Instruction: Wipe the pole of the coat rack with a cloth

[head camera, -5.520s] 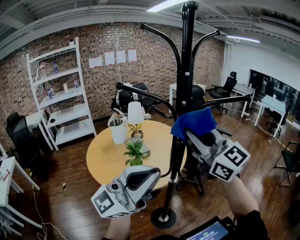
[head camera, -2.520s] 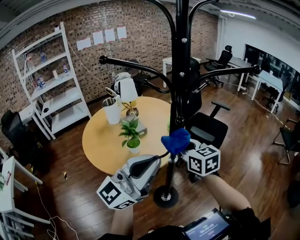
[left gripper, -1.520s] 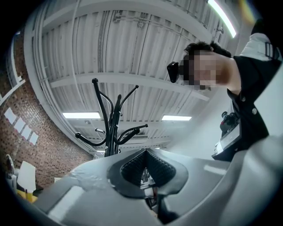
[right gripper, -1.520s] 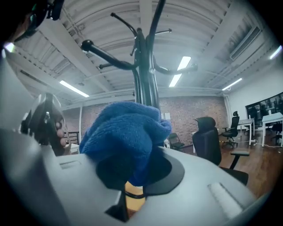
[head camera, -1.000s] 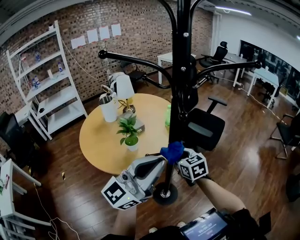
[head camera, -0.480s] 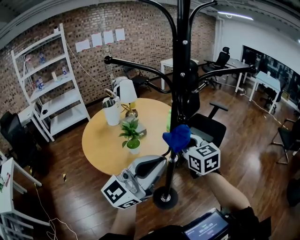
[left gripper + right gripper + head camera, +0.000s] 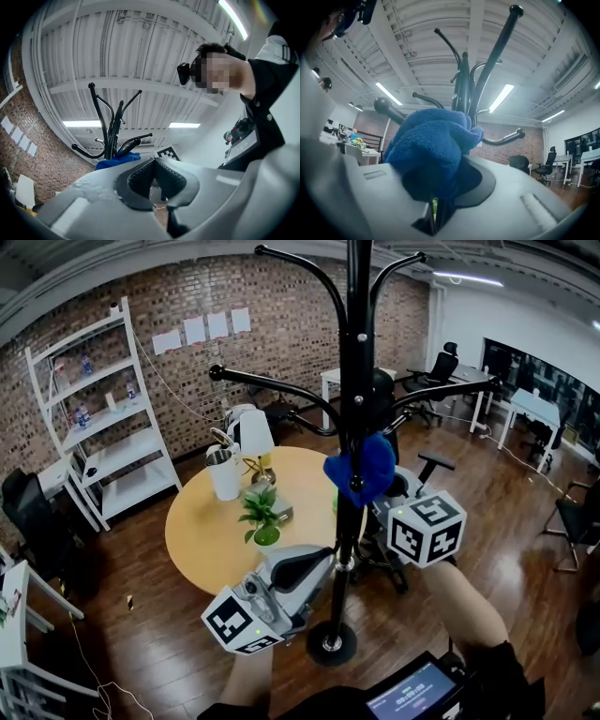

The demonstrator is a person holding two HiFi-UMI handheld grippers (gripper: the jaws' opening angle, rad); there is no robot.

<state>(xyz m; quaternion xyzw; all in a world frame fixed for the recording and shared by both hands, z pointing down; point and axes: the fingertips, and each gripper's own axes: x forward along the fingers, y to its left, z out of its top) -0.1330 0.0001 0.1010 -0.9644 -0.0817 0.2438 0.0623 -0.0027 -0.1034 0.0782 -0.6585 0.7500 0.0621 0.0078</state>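
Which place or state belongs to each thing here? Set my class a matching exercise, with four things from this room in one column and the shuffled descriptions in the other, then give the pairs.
Things
1. blue cloth
2. potted plant
3. white shelf unit
4. right gripper

Descriptions
A. stands by the brick wall
B. jaws shut on the cloth
C. held up against the coat rack's pole
D. stands on the round table

Pairs: 1-C, 2-D, 3-A, 4-B
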